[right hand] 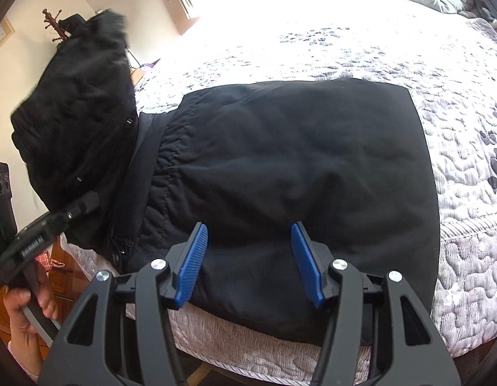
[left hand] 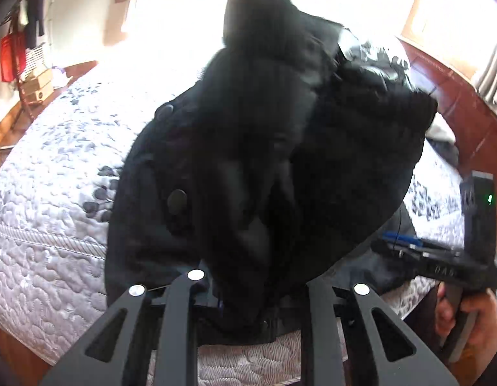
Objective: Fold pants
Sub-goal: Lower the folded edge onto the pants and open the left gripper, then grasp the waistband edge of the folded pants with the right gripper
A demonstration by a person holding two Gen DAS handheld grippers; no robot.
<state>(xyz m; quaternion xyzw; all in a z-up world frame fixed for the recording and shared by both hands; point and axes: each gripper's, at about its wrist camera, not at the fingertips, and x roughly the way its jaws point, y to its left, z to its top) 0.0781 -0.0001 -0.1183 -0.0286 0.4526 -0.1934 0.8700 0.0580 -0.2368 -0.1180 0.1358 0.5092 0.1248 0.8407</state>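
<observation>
While the black pants [right hand: 280,167] lay mostly flat on the bed [right hand: 457,103], the right gripper [right hand: 248,263] hovered above their near edge, jaws half open and empty; the left gripper [right hand: 87,202] pinched the raised, bunched end.

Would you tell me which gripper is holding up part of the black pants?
The left gripper: it lifts a bunch of the pants, while the right gripper hangs open over the flat part.
</observation>
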